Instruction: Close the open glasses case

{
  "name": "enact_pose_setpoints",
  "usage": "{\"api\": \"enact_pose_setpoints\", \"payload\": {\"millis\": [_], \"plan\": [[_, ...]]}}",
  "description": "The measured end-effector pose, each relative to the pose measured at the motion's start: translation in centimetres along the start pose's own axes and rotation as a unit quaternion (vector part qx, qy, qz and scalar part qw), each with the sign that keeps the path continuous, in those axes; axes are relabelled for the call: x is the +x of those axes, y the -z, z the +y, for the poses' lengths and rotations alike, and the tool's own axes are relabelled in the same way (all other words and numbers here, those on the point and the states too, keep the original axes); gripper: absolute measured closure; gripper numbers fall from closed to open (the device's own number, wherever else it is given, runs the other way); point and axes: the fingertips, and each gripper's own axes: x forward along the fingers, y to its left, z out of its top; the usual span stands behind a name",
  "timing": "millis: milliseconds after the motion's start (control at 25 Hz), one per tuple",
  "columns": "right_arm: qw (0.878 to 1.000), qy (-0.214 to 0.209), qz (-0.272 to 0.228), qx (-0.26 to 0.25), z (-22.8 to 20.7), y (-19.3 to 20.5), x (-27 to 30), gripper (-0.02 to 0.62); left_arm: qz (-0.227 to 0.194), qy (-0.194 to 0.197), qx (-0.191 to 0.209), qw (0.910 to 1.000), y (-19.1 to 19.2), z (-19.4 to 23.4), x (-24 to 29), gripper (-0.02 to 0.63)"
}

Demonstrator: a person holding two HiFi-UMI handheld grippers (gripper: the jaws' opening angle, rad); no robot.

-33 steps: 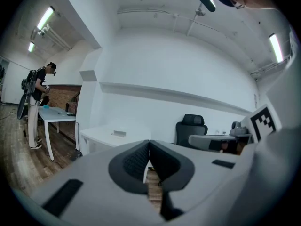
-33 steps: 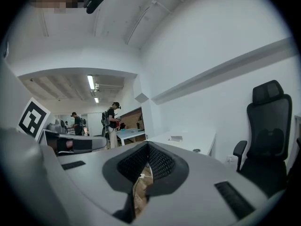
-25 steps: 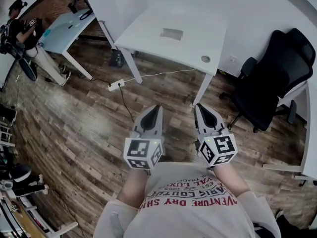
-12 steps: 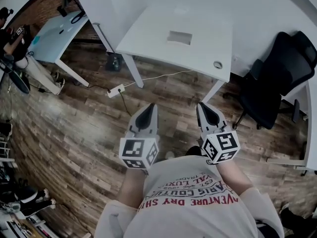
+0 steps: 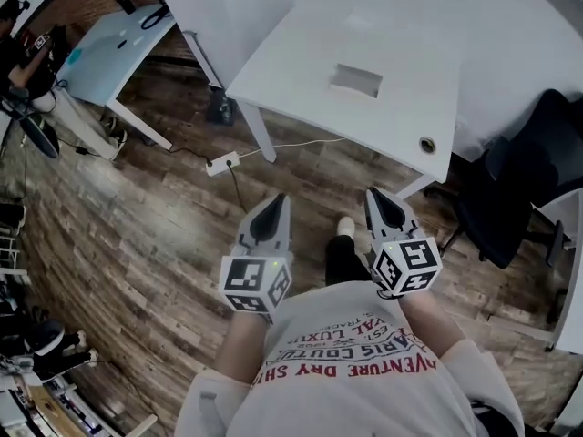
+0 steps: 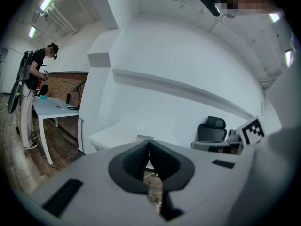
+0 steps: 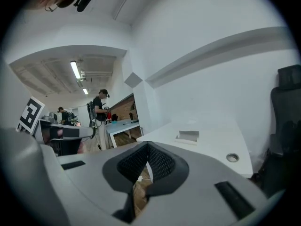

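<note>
The glasses case (image 5: 356, 80) is a pale, open box lying on the white table (image 5: 301, 71) ahead of me. It also shows small in the right gripper view (image 7: 188, 136) and, barely, just past the jaw tips in the left gripper view (image 6: 145, 137). My left gripper (image 5: 273, 204) and right gripper (image 5: 378, 197) are held side by side over the wooden floor, well short of the table. Both are shut with nothing between the jaws, as the left gripper view (image 6: 149, 142) and the right gripper view (image 7: 147, 145) confirm.
A black office chair (image 5: 519, 180) stands right of the table. A power strip (image 5: 222, 164) with a cable lies on the floor by the table's leg. A cable hole (image 5: 427, 144) marks the table's near right corner. Another table (image 5: 118, 44) and a person (image 5: 27, 53) are far left.
The white table and the case have come nearer and lower in the head view as the person walks toward them. Both grippers stay shut and keep their place before the body.
</note>
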Motion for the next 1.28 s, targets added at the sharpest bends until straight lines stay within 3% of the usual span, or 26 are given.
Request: {"api": "enact_pose_setpoints", "payload": {"millis": [400, 680, 1000, 1280], "plan": [[1.000, -0.026, 0.011, -0.011, -8.8, -5.4, 12.8, 0.583, -0.002, -0.037, -0.018, 0.9992, -4.7, 4.4, 14.4, 0.601], [1.000, -0.014, 0.013, -0.006, -17.3, -8.2, 19.1, 0.583, 0.010, -0.026, -0.022, 0.9994, -6.7, 4.4, 25.2, 0.601], [1.000, 0.013, 0.025, 0.003, -24.6, -8.7, 22.2, 0.583, 0.036, -0.007, -0.026, 0.9990, -6.2, 3.5, 33.8, 0.601], [0.998, 0.054, 0.039, 0.018, -27.5, -7.4, 23.6, 0.583, 0.088, 0.024, -0.018, 0.9957, -3.4, 3.8, 38.2, 0.601]]}}
